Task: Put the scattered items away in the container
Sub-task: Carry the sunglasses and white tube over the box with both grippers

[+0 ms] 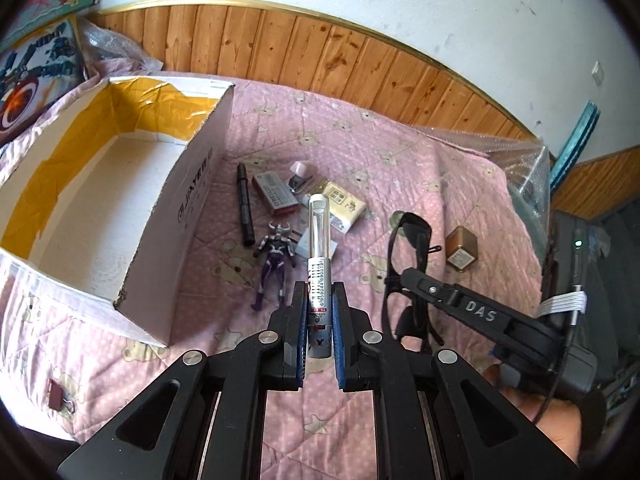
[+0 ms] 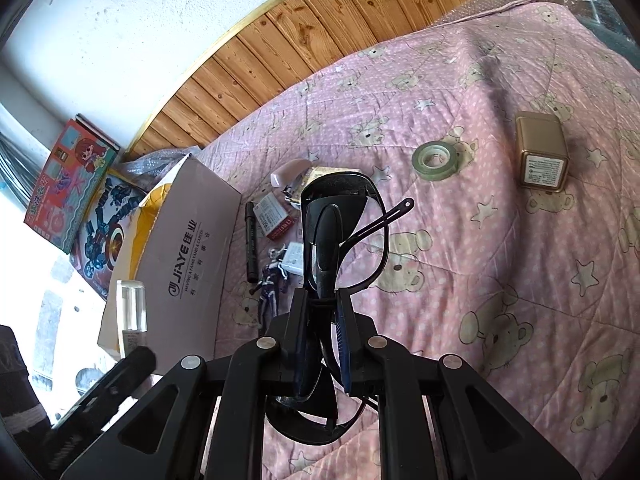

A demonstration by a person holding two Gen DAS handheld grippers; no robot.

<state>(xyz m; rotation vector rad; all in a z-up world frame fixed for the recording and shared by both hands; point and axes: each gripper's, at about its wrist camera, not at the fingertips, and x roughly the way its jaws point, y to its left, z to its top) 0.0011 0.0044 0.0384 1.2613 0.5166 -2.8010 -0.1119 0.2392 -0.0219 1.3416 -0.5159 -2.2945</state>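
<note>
Clamping a clear-capped glue stick (image 1: 319, 264) at lower centre of the left wrist view, the left tongs (image 1: 319, 300) hold it pointing forward above the pink bed quilt (image 1: 400, 160). The right tongs (image 2: 322, 312) are closed on black glasses (image 2: 340, 232). At left sits the open cardboard box (image 1: 180, 200), beside a marker (image 1: 245, 204), toy figure (image 1: 274, 258) and gold tin (image 2: 542, 156).

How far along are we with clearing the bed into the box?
Nothing looks done yet: the visible floor of the cardboard box is bare. In hand: the left gripper is shut on the glue stick, and the right gripper is shut on the black glasses. Left on the quilt: black marker, toy figure, small packets, tape roll, gold box.
</note>
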